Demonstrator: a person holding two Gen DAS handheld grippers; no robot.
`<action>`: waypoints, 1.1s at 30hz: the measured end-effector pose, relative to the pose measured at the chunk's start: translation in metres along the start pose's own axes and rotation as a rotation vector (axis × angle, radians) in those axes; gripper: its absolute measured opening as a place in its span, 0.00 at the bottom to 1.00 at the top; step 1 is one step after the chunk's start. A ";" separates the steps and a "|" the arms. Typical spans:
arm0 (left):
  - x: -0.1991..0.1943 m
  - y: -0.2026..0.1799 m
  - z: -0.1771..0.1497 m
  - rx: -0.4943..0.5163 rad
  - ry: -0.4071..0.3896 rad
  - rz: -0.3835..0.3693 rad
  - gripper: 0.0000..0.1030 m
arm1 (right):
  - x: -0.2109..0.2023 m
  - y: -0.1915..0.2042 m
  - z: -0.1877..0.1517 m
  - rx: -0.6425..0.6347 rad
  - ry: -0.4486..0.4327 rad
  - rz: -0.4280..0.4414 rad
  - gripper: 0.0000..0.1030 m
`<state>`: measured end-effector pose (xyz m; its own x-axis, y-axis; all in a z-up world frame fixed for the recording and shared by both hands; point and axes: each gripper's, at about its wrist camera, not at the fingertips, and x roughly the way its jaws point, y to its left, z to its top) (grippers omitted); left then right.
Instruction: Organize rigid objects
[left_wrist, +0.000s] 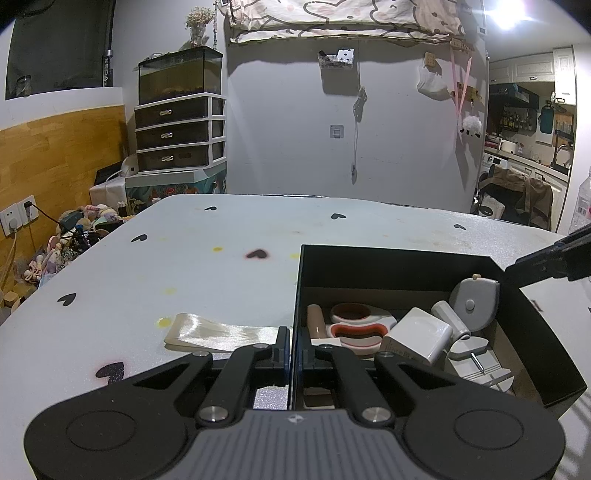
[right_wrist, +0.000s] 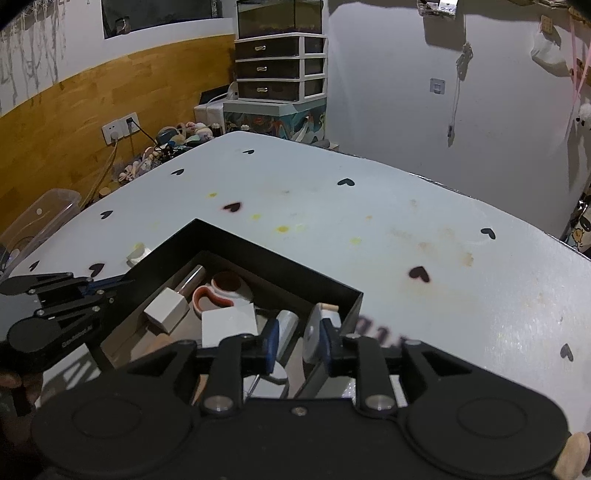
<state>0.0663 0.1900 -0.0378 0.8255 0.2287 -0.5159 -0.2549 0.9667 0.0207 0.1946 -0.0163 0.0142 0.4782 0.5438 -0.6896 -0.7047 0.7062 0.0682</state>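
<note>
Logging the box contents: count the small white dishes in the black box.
2. Both sit in the black box, toward its left side: the rear dish and the front dish, close together. Others may be hidden under items.

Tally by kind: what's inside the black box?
Dishes: 2
White blocks: 2
Grey tape measure: 1
Pink tube: 1
White cylinder: 1
Flat white piece: 1
Total: 8
</note>
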 end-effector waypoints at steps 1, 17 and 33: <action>0.000 0.000 0.000 0.000 0.000 0.000 0.03 | 0.000 0.000 0.000 0.002 0.000 0.002 0.27; 0.000 0.000 0.000 -0.001 0.000 -0.001 0.03 | -0.001 0.005 -0.002 0.009 0.029 0.001 0.42; 0.001 0.000 0.000 -0.002 0.002 -0.002 0.03 | 0.022 -0.006 0.012 -0.012 0.019 -0.097 0.17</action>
<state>0.0670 0.1900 -0.0381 0.8251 0.2261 -0.5177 -0.2538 0.9671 0.0180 0.2159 -0.0032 0.0069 0.5345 0.4640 -0.7064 -0.6617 0.7497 -0.0084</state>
